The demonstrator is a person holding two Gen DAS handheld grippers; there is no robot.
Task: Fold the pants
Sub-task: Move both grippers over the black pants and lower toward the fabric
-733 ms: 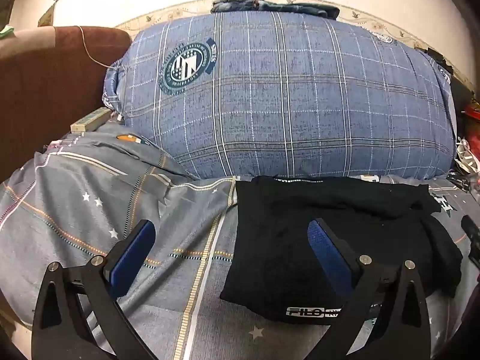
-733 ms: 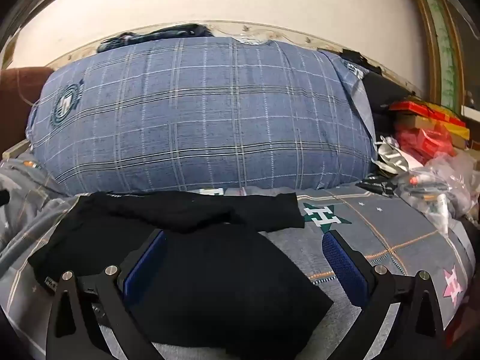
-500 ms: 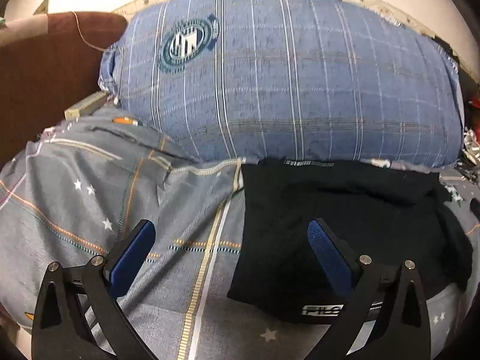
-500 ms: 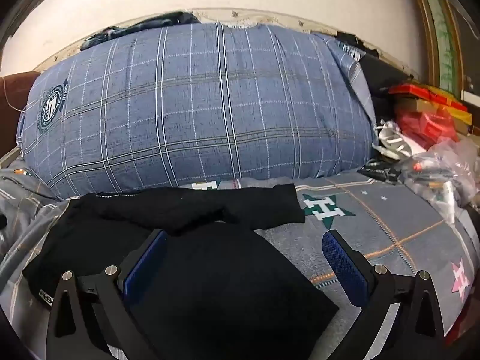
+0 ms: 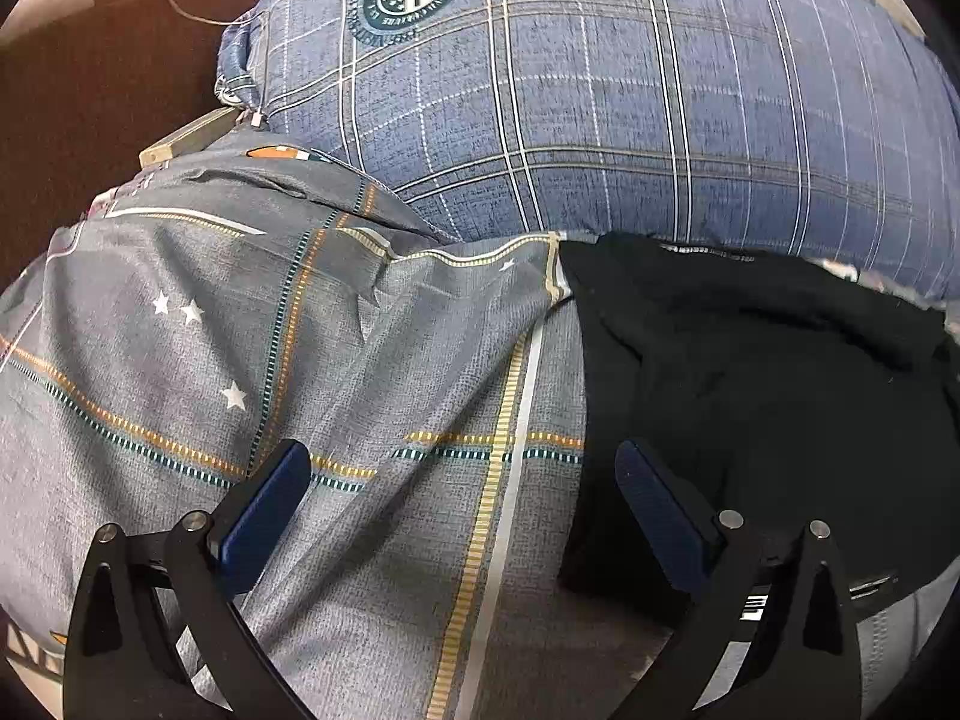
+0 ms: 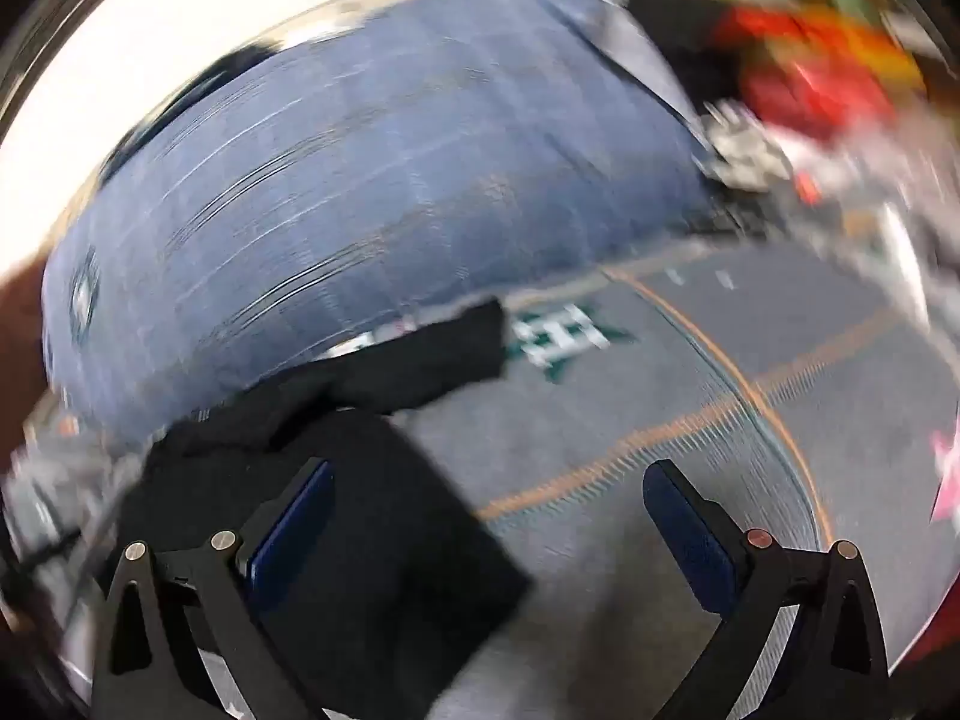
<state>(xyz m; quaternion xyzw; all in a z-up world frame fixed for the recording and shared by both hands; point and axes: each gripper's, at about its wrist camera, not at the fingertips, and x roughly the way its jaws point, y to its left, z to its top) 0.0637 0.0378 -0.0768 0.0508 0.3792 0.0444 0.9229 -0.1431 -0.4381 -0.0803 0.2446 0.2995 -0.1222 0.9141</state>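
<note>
The black pants (image 5: 756,396) lie partly folded on the grey patterned bed sheet (image 5: 360,396), against a big blue plaid pillow (image 5: 600,96). My left gripper (image 5: 462,483) is open and empty, low over the sheet, with its right finger over the pants' left edge. In the blurred right wrist view the pants (image 6: 384,510) lie at lower left, one leg reaching right. My right gripper (image 6: 489,510) is open and empty, straddling the pants' right edge.
A brown sofa arm (image 5: 102,72) is at the far left. Red packages and clutter (image 6: 810,90) sit at the bed's far right. The plaid pillow (image 6: 372,210) blocks the back. Bare sheet (image 6: 750,360) lies right of the pants.
My left gripper has moved forward, down and left, so the pants sit further right in view. My right gripper has swung quickly to the right and tilted; its view is motion-blurred.
</note>
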